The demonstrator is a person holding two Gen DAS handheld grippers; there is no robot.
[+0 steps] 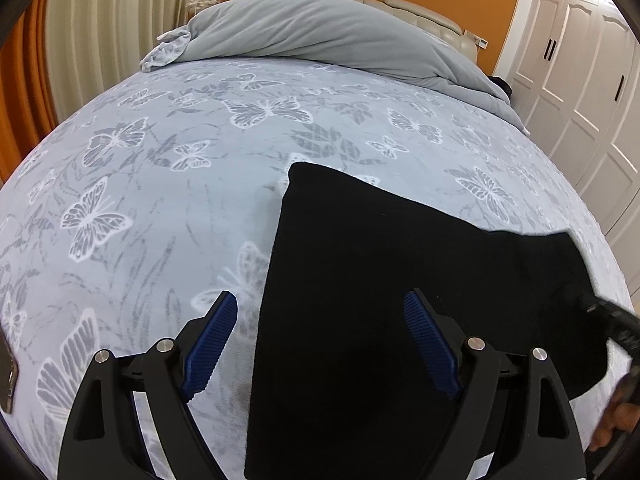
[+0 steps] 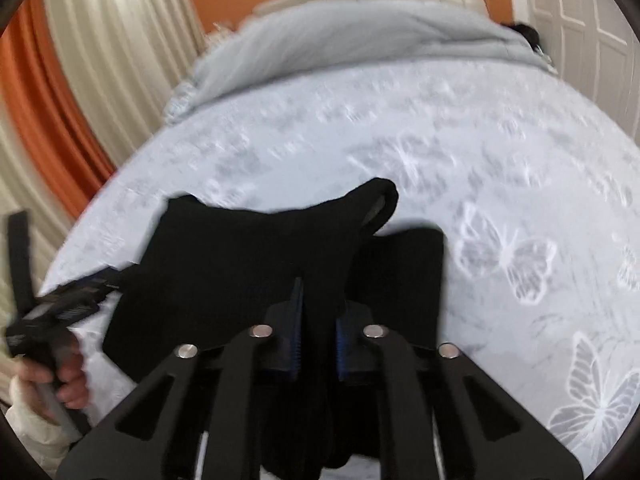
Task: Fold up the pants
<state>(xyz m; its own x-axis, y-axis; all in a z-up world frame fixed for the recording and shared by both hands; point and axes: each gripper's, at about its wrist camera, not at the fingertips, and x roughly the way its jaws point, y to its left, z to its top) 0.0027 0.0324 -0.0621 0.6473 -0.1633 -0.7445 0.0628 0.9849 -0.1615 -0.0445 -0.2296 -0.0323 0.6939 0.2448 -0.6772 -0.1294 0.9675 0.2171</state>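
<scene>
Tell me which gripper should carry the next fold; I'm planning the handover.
Right, probably. The right gripper is already shut on a raised bunch of the black pants. The left gripper hovers with open jaws, holding nothing, above the pants' left edge.

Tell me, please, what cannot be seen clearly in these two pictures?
- Pants: near end cut off by the bottom edge, left wrist view.
- Pants fold inside the right gripper: hidden by its fingers, right wrist view.
- Bedsheet pattern: blurred, right wrist view.
- Dark thing beside the duvet: too small.
</scene>
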